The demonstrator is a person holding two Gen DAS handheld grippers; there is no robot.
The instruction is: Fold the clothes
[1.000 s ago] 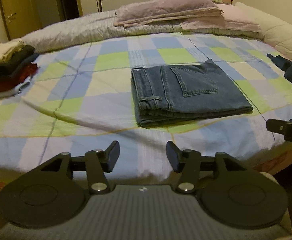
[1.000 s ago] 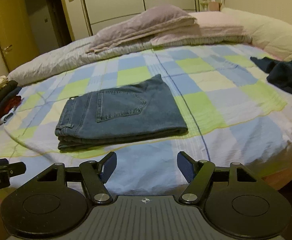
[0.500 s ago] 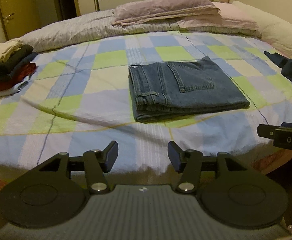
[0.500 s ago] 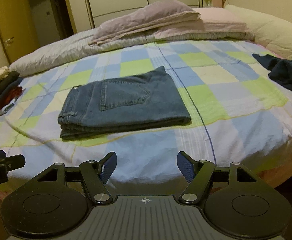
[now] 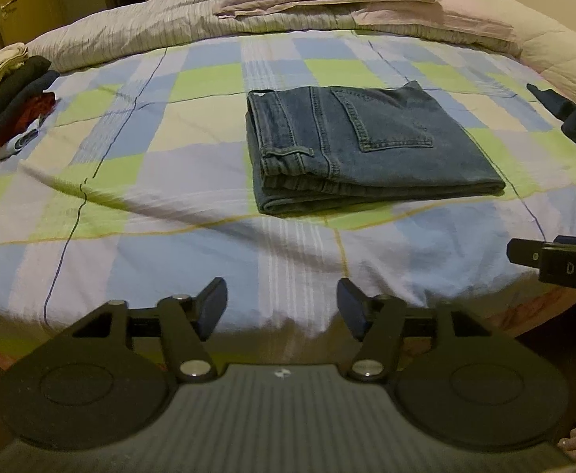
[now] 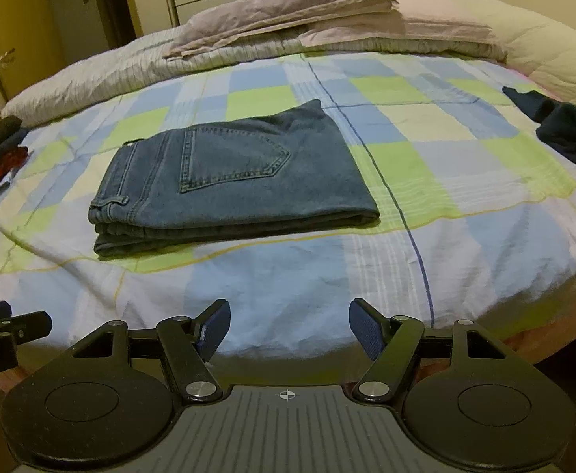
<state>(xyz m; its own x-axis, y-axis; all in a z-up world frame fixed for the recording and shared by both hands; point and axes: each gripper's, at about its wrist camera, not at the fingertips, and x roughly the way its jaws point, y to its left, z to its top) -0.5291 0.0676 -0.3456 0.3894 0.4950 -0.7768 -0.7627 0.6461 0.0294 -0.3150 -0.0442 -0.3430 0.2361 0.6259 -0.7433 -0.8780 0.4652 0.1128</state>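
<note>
Two grippers hang at the near edge of the bed (image 5: 90, 157), both empty: the left gripper (image 5: 282, 303) is widening its jaws, the right gripper (image 6: 289, 325) stands open. Folded jeans (image 5: 358, 146) lie flat mid-bed, apparently finished; an unfolded dark garment (image 6: 567, 134) waits at right.

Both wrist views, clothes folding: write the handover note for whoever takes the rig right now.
Left gripper: empty, jaws opening, above the near edge of the bed.
Right gripper: open, empty, alongside it.
Done: jeans lie folded mid-bed, back pocket up; a stack of folded clothes sits at the left edge.
Left: a dark garment lies unfolded at the right edge, likely next. The folded jeans probably belong on the stack.
</note>
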